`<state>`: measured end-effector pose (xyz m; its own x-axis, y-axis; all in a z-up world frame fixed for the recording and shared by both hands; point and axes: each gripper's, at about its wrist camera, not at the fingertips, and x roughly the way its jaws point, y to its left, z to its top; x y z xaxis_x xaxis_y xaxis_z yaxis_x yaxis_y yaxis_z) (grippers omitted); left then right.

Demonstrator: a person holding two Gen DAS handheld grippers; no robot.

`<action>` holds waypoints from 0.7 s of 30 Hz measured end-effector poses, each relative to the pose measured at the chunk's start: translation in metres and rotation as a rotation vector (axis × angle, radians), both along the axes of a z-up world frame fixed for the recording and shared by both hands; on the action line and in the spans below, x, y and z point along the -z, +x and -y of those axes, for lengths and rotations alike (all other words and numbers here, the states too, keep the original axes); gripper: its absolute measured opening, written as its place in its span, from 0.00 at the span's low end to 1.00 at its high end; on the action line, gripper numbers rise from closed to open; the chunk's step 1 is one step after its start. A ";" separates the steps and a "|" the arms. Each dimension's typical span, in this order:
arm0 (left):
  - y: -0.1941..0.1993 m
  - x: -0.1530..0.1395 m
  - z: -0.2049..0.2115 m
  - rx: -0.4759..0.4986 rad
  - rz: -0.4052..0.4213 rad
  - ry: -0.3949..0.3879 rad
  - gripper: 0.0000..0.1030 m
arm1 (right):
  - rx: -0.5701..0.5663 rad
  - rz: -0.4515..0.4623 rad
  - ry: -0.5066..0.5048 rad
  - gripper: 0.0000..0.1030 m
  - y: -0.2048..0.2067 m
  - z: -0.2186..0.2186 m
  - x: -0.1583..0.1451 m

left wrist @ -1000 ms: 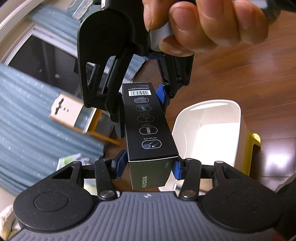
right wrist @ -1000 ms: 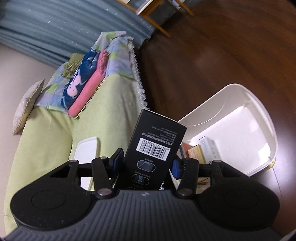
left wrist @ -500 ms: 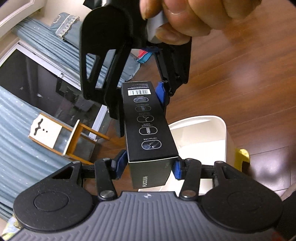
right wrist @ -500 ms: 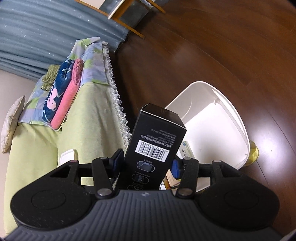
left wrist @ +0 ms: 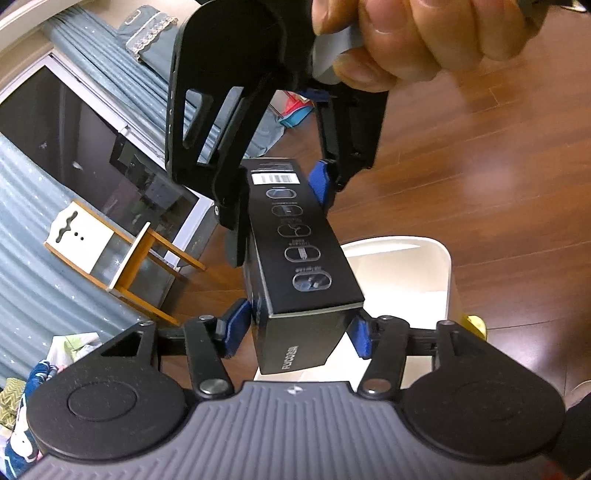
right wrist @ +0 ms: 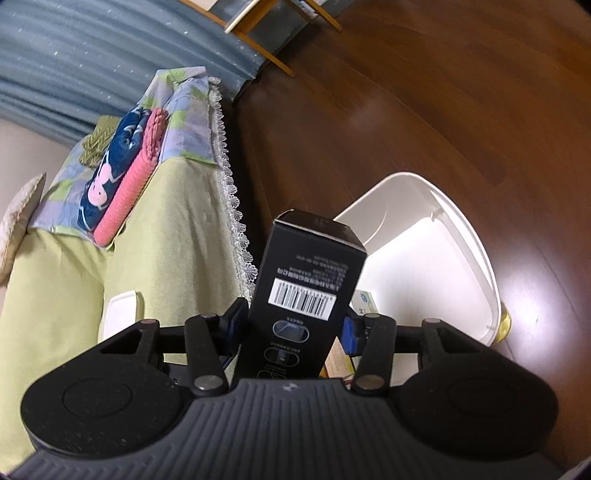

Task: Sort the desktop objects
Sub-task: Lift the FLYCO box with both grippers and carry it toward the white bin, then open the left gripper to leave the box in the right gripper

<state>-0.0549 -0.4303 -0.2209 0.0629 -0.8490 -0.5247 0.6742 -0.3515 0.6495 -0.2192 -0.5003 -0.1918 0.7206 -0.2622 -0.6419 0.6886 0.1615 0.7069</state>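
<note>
My right gripper (right wrist: 291, 330) clamped on a black barcoded box (right wrist: 308, 291), box rose upright above my white bin (right wrist: 476, 251), small cartons lay inside it, green-draped couch (right wrist: 74, 280) stood left, dark wooden floor (right wrist: 424, 92) lay beyond.

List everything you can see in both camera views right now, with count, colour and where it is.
Box: one, black with barcode, held at both ends above the bin.
Bin: one, white, on the floor, small packages inside.
Yellow object: one, at the bin's far side, partly hidden.
Sofa cover: one, light green, beside the bin.
Folded cloths: stack, blue, pink, patterned, on the sofa.
Stool: one, wood and white, by the curtain.
Curtain: blue.
Floor: brown wood.
Left claw: shut on the box.
Right claw: shut on the box.
Hand: one, gripping the right claw's handle.
</note>
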 end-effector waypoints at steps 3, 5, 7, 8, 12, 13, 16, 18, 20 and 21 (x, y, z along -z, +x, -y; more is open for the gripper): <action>-0.001 0.000 -0.001 0.004 0.003 0.000 0.59 | -0.017 -0.011 -0.021 0.41 0.002 0.003 -0.005; -0.002 0.000 -0.001 0.003 0.010 0.002 0.59 | -0.030 -0.022 -0.038 0.41 0.004 0.003 -0.007; -0.003 0.001 -0.002 0.002 0.012 0.009 0.59 | -0.049 -0.038 -0.059 0.41 0.008 0.003 -0.009; -0.003 0.001 -0.002 0.000 0.013 0.013 0.60 | -0.061 -0.048 -0.072 0.41 0.010 0.003 -0.010; -0.001 0.003 -0.001 -0.003 0.007 0.039 0.64 | -0.137 -0.104 -0.137 0.41 0.023 0.003 -0.014; -0.001 0.003 -0.001 0.000 0.004 0.045 0.64 | -0.160 -0.119 -0.154 0.41 0.027 0.003 -0.015; 0.001 0.003 -0.003 0.002 -0.004 0.062 0.66 | -0.230 -0.166 -0.217 0.41 0.038 0.003 -0.019; 0.002 0.003 -0.004 0.004 -0.006 0.071 0.67 | -0.274 -0.193 -0.257 0.41 0.044 0.004 -0.021; 0.004 0.004 -0.006 0.005 -0.009 0.084 0.69 | -0.317 -0.222 -0.299 0.41 0.051 0.003 -0.024; 0.005 0.005 -0.007 0.004 -0.010 0.089 0.69 | -0.339 -0.238 -0.322 0.41 0.054 0.003 -0.025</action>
<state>-0.0504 -0.4237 -0.2258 0.0541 -0.7989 -0.5990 0.6790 -0.4104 0.6087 -0.1651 -0.5028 -0.1667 0.6435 -0.2510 -0.7231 0.6954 0.5866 0.4152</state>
